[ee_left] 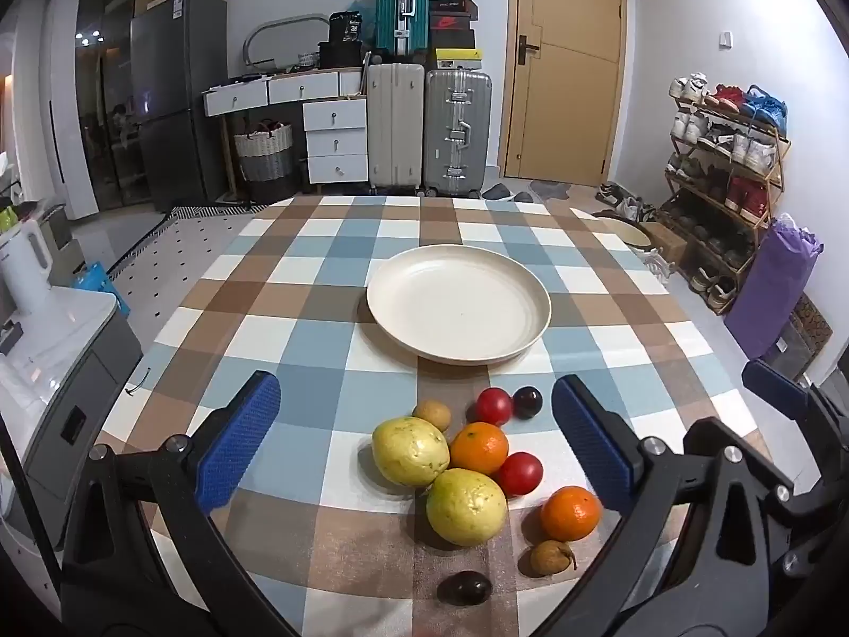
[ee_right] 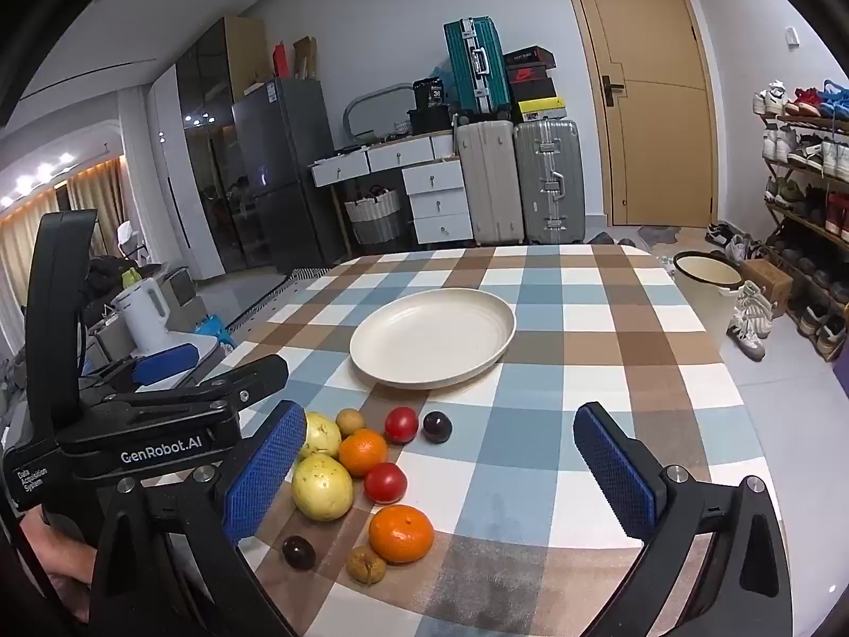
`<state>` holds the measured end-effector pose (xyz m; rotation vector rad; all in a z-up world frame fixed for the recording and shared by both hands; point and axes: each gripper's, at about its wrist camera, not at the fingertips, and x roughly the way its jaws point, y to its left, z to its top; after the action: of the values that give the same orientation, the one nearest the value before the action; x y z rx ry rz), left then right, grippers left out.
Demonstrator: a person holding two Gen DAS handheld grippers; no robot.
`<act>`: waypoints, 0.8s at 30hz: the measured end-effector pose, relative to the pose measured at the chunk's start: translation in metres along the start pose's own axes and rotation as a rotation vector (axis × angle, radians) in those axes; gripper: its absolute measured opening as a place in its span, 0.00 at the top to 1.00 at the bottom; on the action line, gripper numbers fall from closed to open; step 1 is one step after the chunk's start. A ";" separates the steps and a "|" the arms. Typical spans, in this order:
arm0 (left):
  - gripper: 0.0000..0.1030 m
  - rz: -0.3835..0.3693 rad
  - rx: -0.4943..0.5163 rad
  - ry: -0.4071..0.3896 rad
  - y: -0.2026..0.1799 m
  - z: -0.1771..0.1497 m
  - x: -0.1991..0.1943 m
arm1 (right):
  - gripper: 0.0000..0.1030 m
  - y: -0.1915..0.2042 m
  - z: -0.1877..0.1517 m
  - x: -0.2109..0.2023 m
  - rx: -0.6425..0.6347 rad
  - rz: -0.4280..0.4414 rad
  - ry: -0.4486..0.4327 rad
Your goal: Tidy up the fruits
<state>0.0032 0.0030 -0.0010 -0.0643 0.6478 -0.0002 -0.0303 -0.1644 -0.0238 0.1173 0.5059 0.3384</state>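
Observation:
A cream plate sits empty in the middle of the checked table. In front of it lies a cluster of fruit: two yellow-green guavas, two oranges, two red tomatoes, two dark plums and two small brown fruits. My left gripper is open and empty above the cluster. My right gripper is open and empty just right of the fruit. The left gripper's body also shows in the right wrist view.
The table has a blue, brown and white checked cloth. A white counter with a kettle stands left of it. A cream bin and a shoe rack stand to the right. Suitcases and drawers stand at the far wall.

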 end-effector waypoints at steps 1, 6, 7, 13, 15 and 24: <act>0.01 -0.008 -0.007 0.004 0.002 0.001 0.002 | 0.00 -0.001 0.000 0.000 0.000 -0.001 0.002; 0.01 0.011 0.003 -0.059 0.006 0.000 -0.016 | 0.00 0.001 0.002 -0.001 -0.013 0.008 -0.007; 0.01 0.014 0.013 -0.059 0.006 0.000 -0.018 | 0.00 0.003 0.001 -0.002 -0.018 0.006 -0.009; 0.01 0.018 0.021 -0.052 0.004 -0.004 -0.016 | 0.00 0.000 0.001 -0.005 0.004 0.032 0.001; 0.01 0.025 0.019 -0.056 0.004 -0.005 -0.017 | 0.00 0.000 0.001 -0.006 0.007 0.030 0.003; 0.01 0.002 0.024 -0.055 0.005 -0.008 -0.020 | 0.00 -0.001 0.002 -0.006 -0.001 0.031 -0.010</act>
<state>-0.0174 0.0081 0.0047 -0.0408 0.5923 -0.0041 -0.0342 -0.1676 -0.0199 0.1260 0.4939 0.3678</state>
